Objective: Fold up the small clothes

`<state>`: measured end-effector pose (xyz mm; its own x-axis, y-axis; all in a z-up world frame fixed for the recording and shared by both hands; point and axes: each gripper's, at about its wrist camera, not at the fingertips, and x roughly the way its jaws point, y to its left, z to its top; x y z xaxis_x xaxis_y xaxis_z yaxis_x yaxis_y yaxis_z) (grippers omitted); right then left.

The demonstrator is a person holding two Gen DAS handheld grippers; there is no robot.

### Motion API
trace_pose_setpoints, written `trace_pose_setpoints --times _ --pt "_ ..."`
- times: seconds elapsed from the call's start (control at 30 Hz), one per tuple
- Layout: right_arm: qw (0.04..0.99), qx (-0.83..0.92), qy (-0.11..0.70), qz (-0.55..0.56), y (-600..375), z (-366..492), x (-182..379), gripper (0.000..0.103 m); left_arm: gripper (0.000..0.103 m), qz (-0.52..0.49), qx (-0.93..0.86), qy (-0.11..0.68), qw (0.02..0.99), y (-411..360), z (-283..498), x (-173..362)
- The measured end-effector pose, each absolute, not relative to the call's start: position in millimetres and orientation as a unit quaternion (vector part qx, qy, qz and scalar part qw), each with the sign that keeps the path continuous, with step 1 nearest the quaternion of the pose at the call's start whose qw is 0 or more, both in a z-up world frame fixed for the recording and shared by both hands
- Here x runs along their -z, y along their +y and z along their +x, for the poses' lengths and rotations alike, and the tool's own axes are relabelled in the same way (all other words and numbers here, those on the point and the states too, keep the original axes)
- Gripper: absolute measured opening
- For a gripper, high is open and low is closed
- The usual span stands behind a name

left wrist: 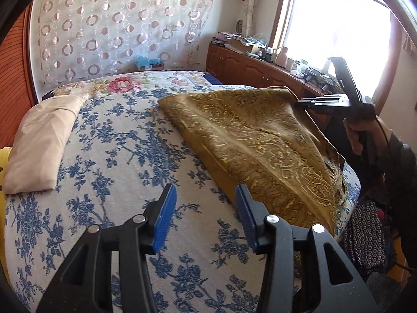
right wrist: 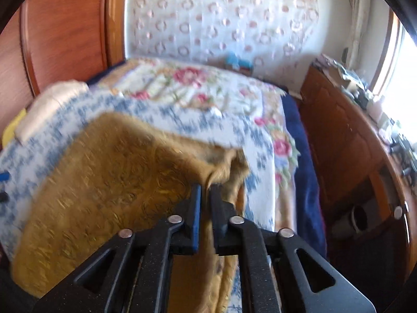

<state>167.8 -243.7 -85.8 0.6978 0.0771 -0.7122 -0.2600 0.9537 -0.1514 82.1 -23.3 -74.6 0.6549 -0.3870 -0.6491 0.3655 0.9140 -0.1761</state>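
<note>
A golden-brown patterned cloth (left wrist: 250,140) is spread over the right half of a bed (left wrist: 125,161) covered in a white spread with blue flowers, as seen from the left wrist view. Its near edge runs diagonally from the middle of the frame down to the lower right, where it drapes off the side of the bed. At the bottom of that view the left gripper (left wrist: 206,208) is held above the bedspread with its blue-padded fingers (left wrist: 165,216) spread apart and nothing between them; the right-hand finger lies just beside the cloth's near edge, and whether it touches cannot be told. At the right edge of the same view the right gripper (left wrist: 302,103) is held by a hand (left wrist: 357,135) at the cloth's far corner, which is lifted off the bed. In the blurred right wrist view, the right gripper's fingers (right wrist: 196,208) stand close together with a narrow gap, and a bunched fold of the cloth (right wrist: 109,182) hangs in that gap; whether the pads press on it cannot be told. A folded cream cloth (left wrist: 41,140) lies at the left edge of the bed in the left wrist view, well apart from the golden one. A wooden cabinet (left wrist: 250,69) with clutter on top stands under a bright window (left wrist: 338,26) at the upper right.
</note>
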Motion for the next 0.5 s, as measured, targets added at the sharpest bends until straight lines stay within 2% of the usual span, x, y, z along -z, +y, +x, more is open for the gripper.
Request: trace_pose_setpoints --times 0.1,0.17,0.5 --pt "0.917 -0.084 0.377 -0.099 -260 149 97 0.032 0.059 -0.012 0.216 0.359 0.908 -32 82 75" --pt "0.92 -0.083 0.374 -0.084 -269 133 101 0.038 0.06 -0.009 0.223 0.359 0.906 -38 82 73" --pt "0.927 -0.093 0.36 -0.048 -278 44 115 0.039 0.06 0.013 0.226 0.361 0.905 -68 80 71"
